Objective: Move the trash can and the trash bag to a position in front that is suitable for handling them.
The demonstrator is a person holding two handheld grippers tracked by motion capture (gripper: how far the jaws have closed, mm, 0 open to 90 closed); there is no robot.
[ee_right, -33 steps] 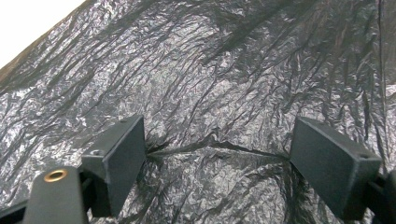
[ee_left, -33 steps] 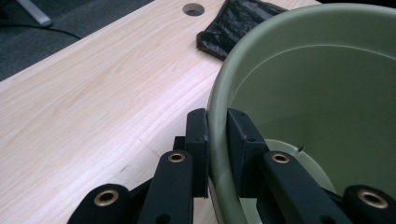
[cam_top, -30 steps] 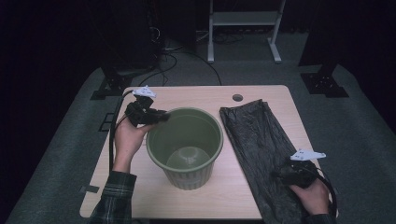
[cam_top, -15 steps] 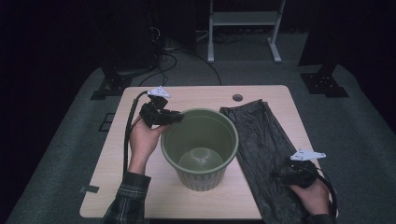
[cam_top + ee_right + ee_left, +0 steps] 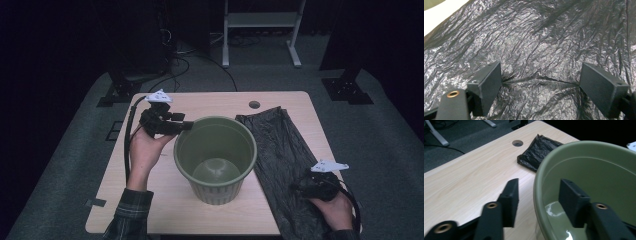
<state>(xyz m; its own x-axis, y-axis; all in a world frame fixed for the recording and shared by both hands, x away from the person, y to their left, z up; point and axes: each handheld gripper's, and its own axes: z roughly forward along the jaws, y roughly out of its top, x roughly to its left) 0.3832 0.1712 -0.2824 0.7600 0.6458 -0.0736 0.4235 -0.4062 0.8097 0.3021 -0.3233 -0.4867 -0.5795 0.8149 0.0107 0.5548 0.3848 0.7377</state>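
bin (image 5: 215, 150): mid-table, upright, empty; looks light, stiff, smooth; take at rim | bag (image 5: 285, 160): flat, right of bin; thin, limp, slippery; pinch a fold | left gripper (image 5: 537, 195): jaws apart, straddling bin rim | right gripper (image 5: 540, 82): wide open, pressed on bag, nothing clamped

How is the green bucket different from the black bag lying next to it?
The green bucket stands upright and open at the top; the black bag lies flat on the table. The bucket is smooth and stiff-looking; the bag is crinkled and shiny. The left gripper has one jaw inside the bucket's rim and one outside; the right gripper has its jaws spread, pressed down on the bag. Both rest on the same table.
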